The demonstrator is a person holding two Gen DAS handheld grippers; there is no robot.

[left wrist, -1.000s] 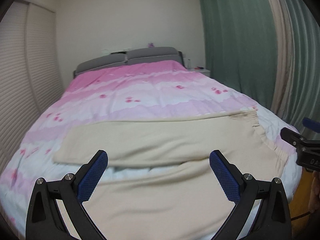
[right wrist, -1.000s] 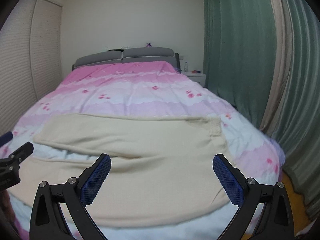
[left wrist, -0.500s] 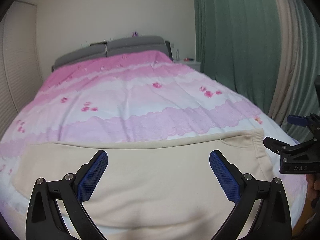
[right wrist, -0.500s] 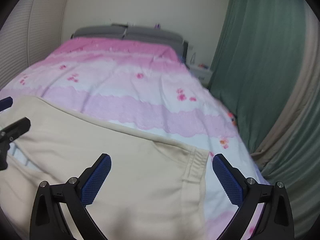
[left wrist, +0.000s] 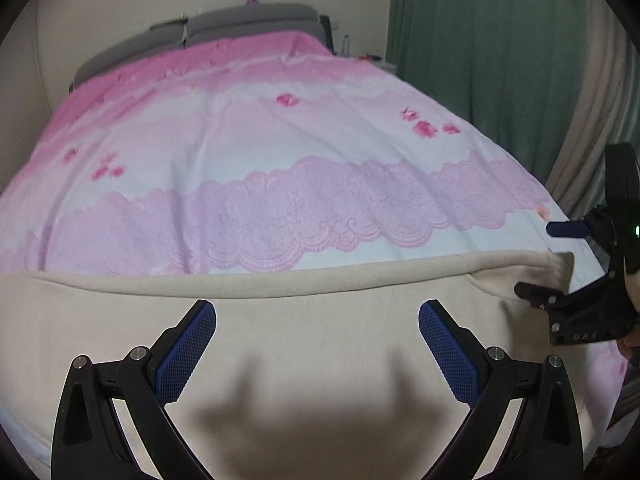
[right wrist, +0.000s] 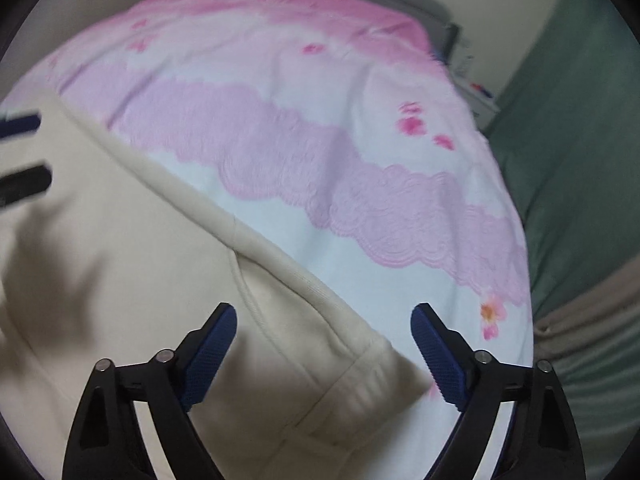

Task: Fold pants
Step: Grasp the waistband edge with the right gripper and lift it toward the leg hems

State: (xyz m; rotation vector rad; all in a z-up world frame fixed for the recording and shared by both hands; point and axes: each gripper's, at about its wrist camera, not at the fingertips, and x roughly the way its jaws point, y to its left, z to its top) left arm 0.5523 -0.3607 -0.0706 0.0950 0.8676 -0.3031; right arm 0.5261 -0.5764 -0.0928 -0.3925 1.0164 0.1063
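Cream pants [left wrist: 320, 344] lie spread flat across the near end of the bed. My left gripper [left wrist: 318, 312] is open and empty, low over the middle of the pants near their far edge. My right gripper [right wrist: 324, 316] is open and empty, close above the waistband corner [right wrist: 372, 360] of the pants [right wrist: 140, 260]. The right gripper also shows at the right edge of the left wrist view [left wrist: 560, 264], open beside that corner. The left gripper's fingers [right wrist: 24, 152] show blurred at the left edge of the right wrist view.
A pink and white floral bedcover [left wrist: 280, 160] lies under the pants. A grey headboard [left wrist: 240, 24] stands at the far end. Green curtains [left wrist: 500, 60] hang along the right side, with a small nightstand [right wrist: 480, 100] by them.
Both grippers have dropped closer to the pants and moved forward. The right gripper has swung to the waistband corner. The pants have not moved.
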